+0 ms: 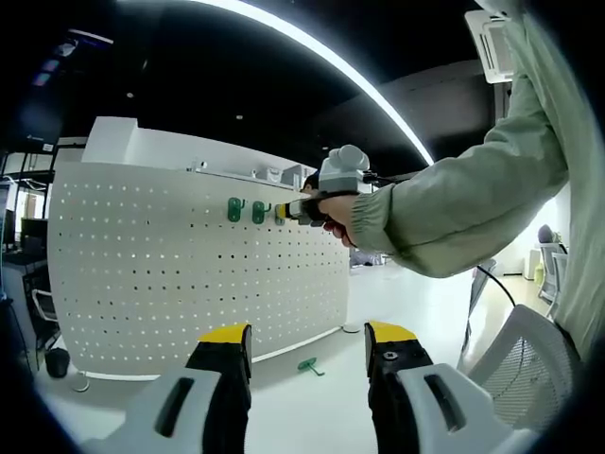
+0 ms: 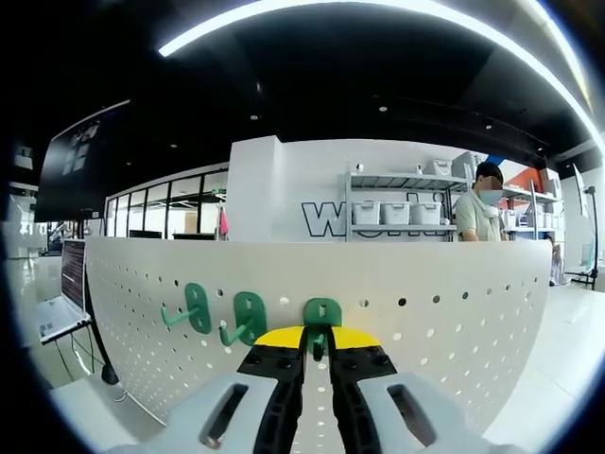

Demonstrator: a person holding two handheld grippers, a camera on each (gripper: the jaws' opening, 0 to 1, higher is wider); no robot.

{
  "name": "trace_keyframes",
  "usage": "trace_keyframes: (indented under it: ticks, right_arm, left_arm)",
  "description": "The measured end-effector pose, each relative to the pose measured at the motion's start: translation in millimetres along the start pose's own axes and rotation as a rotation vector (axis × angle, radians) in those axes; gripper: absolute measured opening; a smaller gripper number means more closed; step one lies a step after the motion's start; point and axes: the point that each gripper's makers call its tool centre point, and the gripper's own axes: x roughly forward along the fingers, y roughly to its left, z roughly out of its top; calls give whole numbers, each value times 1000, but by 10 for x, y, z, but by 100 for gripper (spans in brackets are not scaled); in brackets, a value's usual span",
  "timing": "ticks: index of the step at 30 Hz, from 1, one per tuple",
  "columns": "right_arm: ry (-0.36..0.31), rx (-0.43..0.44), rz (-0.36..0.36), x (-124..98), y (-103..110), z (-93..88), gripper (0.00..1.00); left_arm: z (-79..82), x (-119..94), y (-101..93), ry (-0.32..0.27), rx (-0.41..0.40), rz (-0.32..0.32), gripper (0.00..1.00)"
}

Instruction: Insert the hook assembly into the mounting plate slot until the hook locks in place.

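- White pegboard (image 2: pixel 397 312) is standing upright across the scene, rows of round holes all over it; in the left gripper view it (image 1: pixel 189 274) is sitting on the far side of a white table (image 1: pixel 312 397).
- A person's sleeve (image 1: pixel 463 199) is reaching in from the right in the left gripper view, the hand (image 1: pixel 333 212) gripping the right gripper (image 1: pixel 284 212) up against the board's top rows.
- Left gripper (image 1: pixel 307 345) is hanging back near the table, jaws spread wide with nothing between the yellow tips.
- Right gripper (image 2: pixel 318 340) is sitting right at the board, jaws nearly closed and pinching the stem of a green hook (image 2: pixel 321 314) whose rounded plate is lying against the holes.
- Two more green hooks (image 2: pixel 219 317) are hanging on the board just left of the held one, prongs pointing out to the left; in the left gripper view they (image 1: pixel 247 210) are showing side by side just left of the right gripper's tips.
- One spare green hook (image 1: pixel 309 365) is lying on the table near the board's foot, between the left gripper's jaws in that view.
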Motion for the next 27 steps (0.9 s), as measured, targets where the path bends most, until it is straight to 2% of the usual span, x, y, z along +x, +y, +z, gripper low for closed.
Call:
trace_keyframes:
  ticks: [10,13,17,27]
  right_arm:
    - [-26,-25,-3,-45,-14,43,13]
    - [-19,-51,-22,-70,-52,30,22]
    - [-29,-57,-23,-110,-68,27,24]
    - [-13,-65,-42,-182,-106,-31,39]
  left_arm:
    - [3,3,-6,0,2,-2,50]
    - [0,4,-7,1,1,-3,50]
    - [0,6,-11,1,2,-4,50]
    - [6,3,-6,0,7,-1,50]
